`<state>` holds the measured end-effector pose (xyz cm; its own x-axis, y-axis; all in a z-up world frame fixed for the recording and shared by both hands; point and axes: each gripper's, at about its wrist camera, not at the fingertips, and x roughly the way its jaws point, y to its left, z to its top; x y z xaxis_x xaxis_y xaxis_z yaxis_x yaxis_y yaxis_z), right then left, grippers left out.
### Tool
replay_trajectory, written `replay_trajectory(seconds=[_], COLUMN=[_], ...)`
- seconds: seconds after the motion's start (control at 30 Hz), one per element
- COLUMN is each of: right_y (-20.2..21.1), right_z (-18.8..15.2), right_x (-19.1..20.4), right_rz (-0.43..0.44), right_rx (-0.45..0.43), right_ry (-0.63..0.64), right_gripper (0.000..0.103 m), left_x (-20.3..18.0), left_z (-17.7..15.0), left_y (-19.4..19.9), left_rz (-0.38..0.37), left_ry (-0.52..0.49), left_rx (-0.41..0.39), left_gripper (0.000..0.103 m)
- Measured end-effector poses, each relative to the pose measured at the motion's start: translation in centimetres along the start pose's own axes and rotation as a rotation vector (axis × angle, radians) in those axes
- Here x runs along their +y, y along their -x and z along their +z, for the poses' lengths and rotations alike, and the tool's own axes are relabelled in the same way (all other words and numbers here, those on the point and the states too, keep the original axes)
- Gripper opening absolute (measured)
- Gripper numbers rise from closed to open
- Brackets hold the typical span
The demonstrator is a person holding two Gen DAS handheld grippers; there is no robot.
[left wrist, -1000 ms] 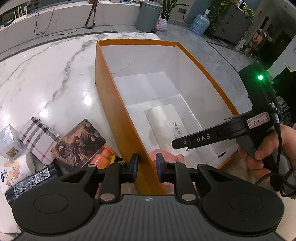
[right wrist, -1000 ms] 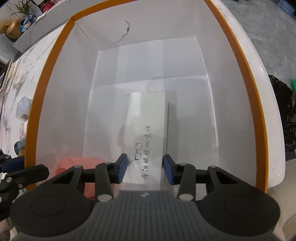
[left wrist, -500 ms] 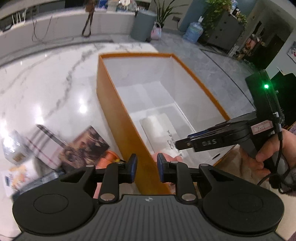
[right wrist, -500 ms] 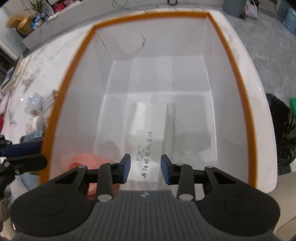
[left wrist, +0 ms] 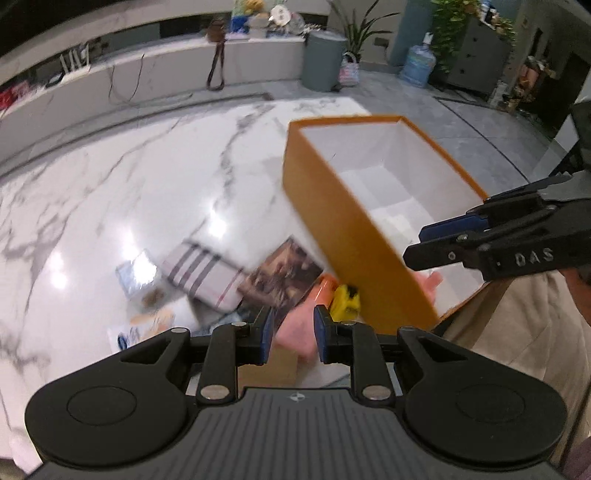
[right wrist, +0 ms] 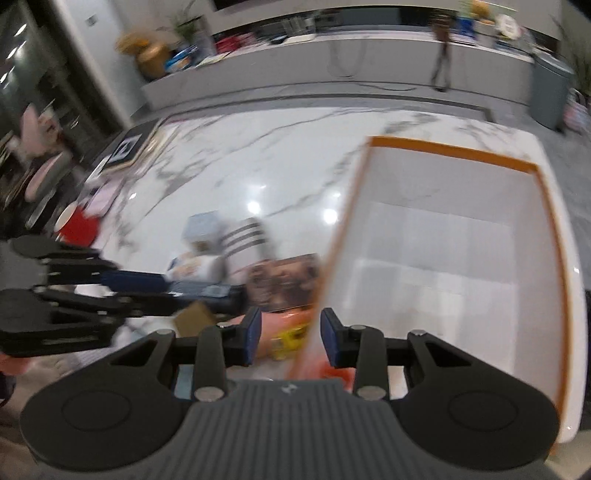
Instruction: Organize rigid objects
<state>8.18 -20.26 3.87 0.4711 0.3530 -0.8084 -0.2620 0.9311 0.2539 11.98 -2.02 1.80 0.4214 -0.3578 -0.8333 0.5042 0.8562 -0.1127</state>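
Orange box (left wrist: 343, 221) on marble table (left wrist: 129, 184), both hand-held grippers – left (left wrist: 291, 332), right (right wrist: 291, 338) – slightly spread, empty.

Home: marble table (left wrist: 110, 192), houseplants (left wrist: 360, 29)

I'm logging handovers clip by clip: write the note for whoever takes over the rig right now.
Left gripper: open, holding nothing; its jaws have just been opening.
Right gripper: open, holding nothing; its jaws have just been closing.
Orange box: on the marble table, with a white case and a pink item already inside.
Left to do: the pile beside the box, including the plaid case, picture card, yellow item and clear cube.
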Motion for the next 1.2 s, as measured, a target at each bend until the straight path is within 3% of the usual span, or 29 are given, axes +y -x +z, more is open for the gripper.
replay_trajectory(seconds=[0.23,0.47,0.63,0.77,0.97,1.2], right_y=[-4.4,-8.5,-11.4,-13.1,-13.5,-13.5], right_z=[0.0,0.1,0.2,-0.1,0.4,0.8], right_x=[5.4,7.9,8.7,9.6,10.2,9.4], right_rz=[-0.043,-0.120,-0.184,-0.242,-0.206,-0.116], right_rx=[0.094,0.210,0.305,0.362,0.388,0.379], right_ry=[0.099,0.264,0.427,0.578,0.675,0.584], right_gripper=[0.036,0.036,0.036,0.036,0.038,0.029], left_x=[1.6,2.8,2.5,2.2,2.1,2.4], left_z=[-2.6,-4.4,-4.8,-4.7,-4.9,-5.0], left_y=[-1.8,-3.3,-4.4,-5.2,-6.2,-6.4], left_rz=[0.066,0.044,0.034,0.019,0.008,0.007], left_ry=[0.008,-0.031,-0.072,-0.094,-0.113,-0.090], left_rx=[0.047,0.071,0.069,0.077,0.105,0.131], left_gripper=[0.040,0.068,0.075,0.076,0.074,0.068])
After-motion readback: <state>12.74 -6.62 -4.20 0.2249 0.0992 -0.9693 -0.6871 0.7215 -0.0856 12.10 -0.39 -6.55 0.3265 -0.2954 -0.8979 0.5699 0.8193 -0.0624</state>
